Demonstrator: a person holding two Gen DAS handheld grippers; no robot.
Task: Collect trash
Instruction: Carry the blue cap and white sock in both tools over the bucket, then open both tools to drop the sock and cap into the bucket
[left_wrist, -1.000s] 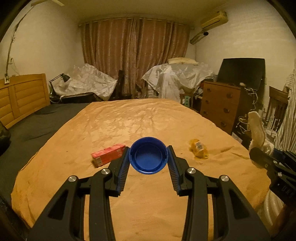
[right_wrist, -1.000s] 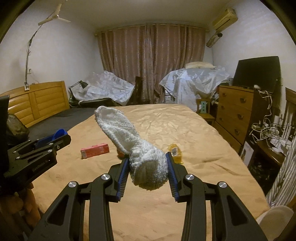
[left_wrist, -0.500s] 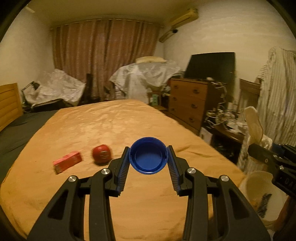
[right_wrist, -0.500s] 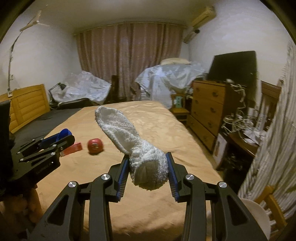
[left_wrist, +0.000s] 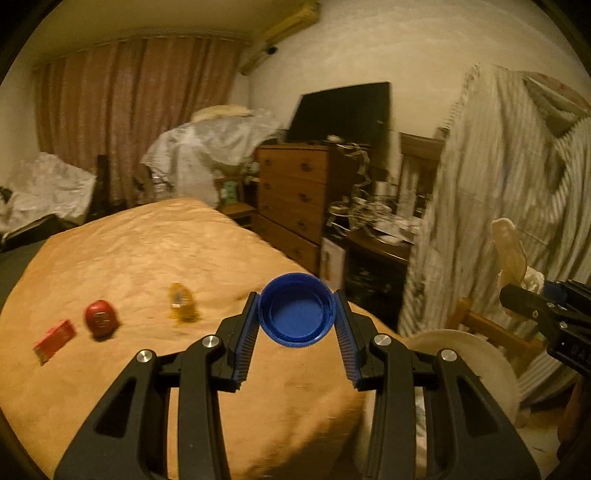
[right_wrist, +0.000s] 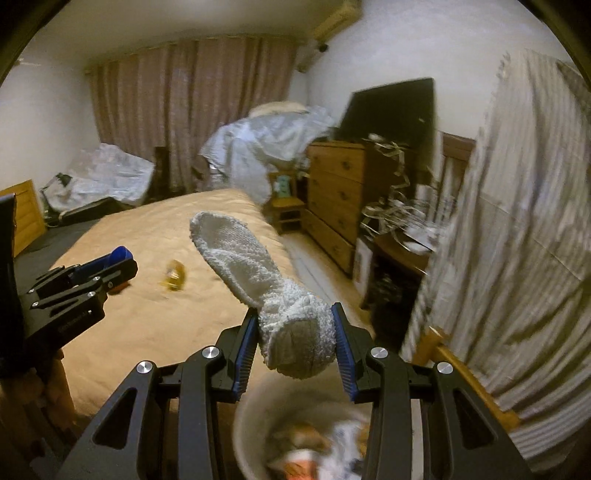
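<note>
Blue bottle cap (left_wrist: 296, 308), hollow side facing the camera, sits pinched between the left gripper (left_wrist: 297, 325) fingers above the bed's (left_wrist: 147, 258) corner. Right gripper (right_wrist: 295, 341) clamps a white fuzzy sock (right_wrist: 258, 273), toe sticking up, over a pale bin (right_wrist: 251, 417) holding blurred, possibly paper, scraps.

Bed with orange-tan cover (left_wrist: 140, 266) — occupied the left and near ground. Wooden chest of drawers (left_wrist: 295, 192) stood beside its far right corner, a dark flat screen (left_wrist: 343, 110) upon it. Brown curtains (left_wrist: 136, 110) hung along the far wall; pale plastic-sheeted heaps (left_wrist: 218, 147) lay before them. Striped cloth (left_wrist: 498, 206) draped at right. Air-conditioning unit (left_wrist: 280, 37) — mounted high, far right corner.
</note>
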